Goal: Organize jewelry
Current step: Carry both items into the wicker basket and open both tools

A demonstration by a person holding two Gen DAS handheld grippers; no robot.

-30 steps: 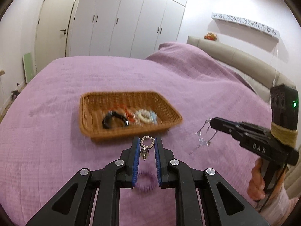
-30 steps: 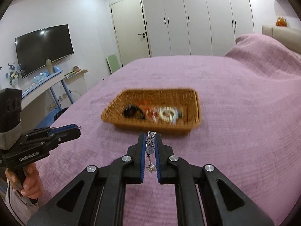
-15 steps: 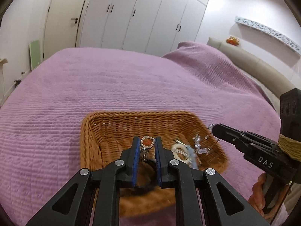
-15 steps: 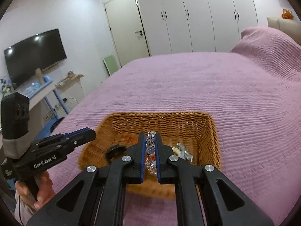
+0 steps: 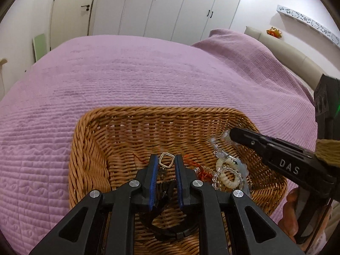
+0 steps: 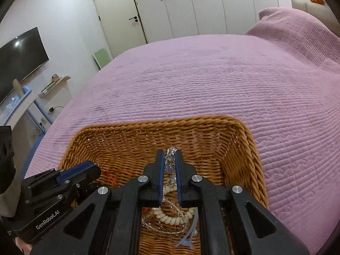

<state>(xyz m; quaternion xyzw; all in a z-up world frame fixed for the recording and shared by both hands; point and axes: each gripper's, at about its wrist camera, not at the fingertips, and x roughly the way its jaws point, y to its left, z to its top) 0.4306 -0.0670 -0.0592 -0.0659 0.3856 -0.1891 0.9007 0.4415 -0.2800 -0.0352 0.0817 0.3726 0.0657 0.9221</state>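
A wicker basket [image 5: 119, 131] sits on the purple bed; it also shows in the right wrist view [image 6: 240, 136]. My left gripper [image 5: 166, 161] is shut on a square silver pendant [image 5: 166, 160] and holds it over the basket's inside. My right gripper [image 6: 170, 159] is shut on a clear crystal piece [image 6: 170, 161] above the basket; it also shows in the left wrist view [image 5: 228, 136]. In the basket lie a cream bead bracelet [image 6: 170, 216], an orange cord [image 5: 191, 165] and a black bangle [image 5: 165, 231].
The purple bedspread [image 6: 212, 80] spreads around the basket. White wardrobes [image 5: 161, 8] and a door stand beyond the bed. A TV [image 6: 19, 57] and a shelf are at the left. A beige headboard [image 5: 282, 53] is at the right.
Both grippers have moved forward from in front of the basket to over its inside, each still holding its piece.
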